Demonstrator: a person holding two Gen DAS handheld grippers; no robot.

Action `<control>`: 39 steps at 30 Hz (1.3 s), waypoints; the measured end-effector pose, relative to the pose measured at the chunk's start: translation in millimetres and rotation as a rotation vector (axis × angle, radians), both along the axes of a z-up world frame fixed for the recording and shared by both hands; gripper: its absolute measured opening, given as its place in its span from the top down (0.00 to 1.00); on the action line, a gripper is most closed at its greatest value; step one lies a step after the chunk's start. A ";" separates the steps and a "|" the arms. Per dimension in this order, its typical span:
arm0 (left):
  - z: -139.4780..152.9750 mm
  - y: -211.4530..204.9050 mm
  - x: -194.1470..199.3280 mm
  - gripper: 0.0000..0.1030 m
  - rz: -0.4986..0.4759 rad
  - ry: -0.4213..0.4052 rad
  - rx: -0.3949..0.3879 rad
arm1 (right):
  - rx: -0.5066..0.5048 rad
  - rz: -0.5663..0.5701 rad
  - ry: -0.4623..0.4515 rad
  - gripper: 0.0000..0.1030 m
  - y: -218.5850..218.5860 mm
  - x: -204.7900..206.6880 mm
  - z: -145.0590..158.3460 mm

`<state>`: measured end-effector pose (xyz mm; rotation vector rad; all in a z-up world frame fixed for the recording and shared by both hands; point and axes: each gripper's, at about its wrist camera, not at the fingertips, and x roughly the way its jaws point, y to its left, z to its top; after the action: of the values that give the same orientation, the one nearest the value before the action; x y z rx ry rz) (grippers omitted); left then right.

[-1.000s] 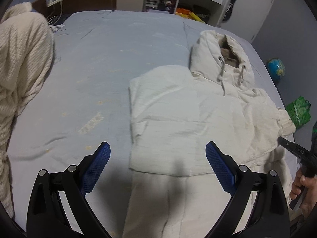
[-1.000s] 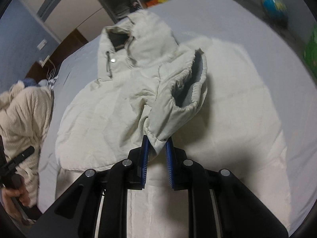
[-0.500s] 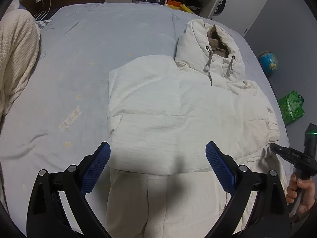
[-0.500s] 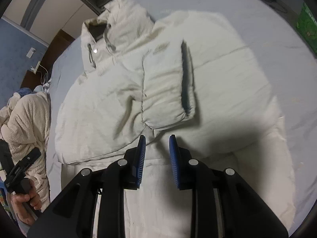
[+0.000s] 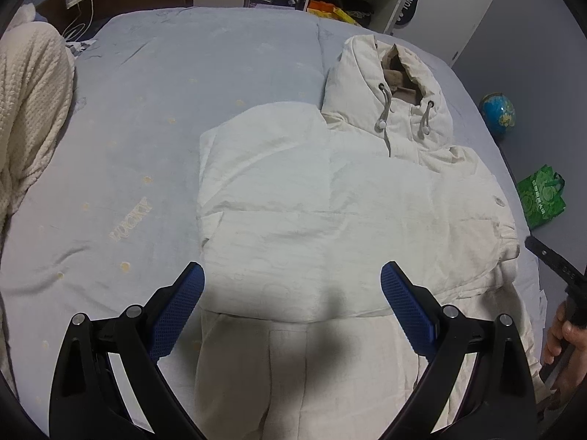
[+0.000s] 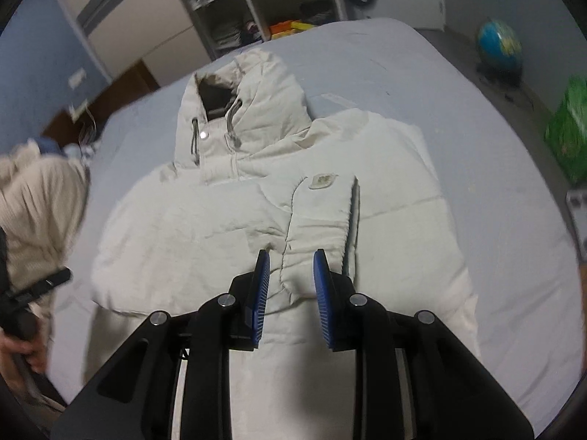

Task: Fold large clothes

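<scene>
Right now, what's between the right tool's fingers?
Nothing gripped: the right tool is open above the jacket, with its folded-in sleeve lying below the gap. Right wrist view.

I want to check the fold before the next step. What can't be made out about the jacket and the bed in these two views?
- Left wrist view: the cream hooded puffer jacket's bottom hem, hidden behind the open left gripper and cut off by the lower edge.
- Right wrist view: the same hem, behind the right gripper.
- Right wrist view: the small chest patch, too small to read.
- Right wrist view: the green bag, blurred.
</scene>
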<state>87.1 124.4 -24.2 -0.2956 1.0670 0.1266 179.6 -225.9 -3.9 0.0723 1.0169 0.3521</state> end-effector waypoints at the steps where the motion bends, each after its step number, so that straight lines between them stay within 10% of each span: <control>1: -0.5 -1.5 0.5 0.09 -0.004 0.002 0.003 | -0.019 0.010 -0.004 0.79 2.5 1.8 -1.4; 19: -34.0 -25.1 20.1 0.09 -0.069 0.081 0.058 | -0.188 0.095 0.113 0.79 19.3 25.3 -54.1; 25: -38.7 -30.4 31.7 0.08 -0.090 0.085 0.063 | -0.113 0.090 0.104 0.44 11.7 28.4 -36.8; 39: -34.9 -28.7 70.5 0.07 -0.110 0.053 0.027 | 0.143 0.035 0.085 0.36 -12.5 70.3 -15.7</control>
<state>157.6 95.7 -59.1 -0.2095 1.1307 0.0503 249.9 -238.5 -19.6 0.2002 1.0767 0.4571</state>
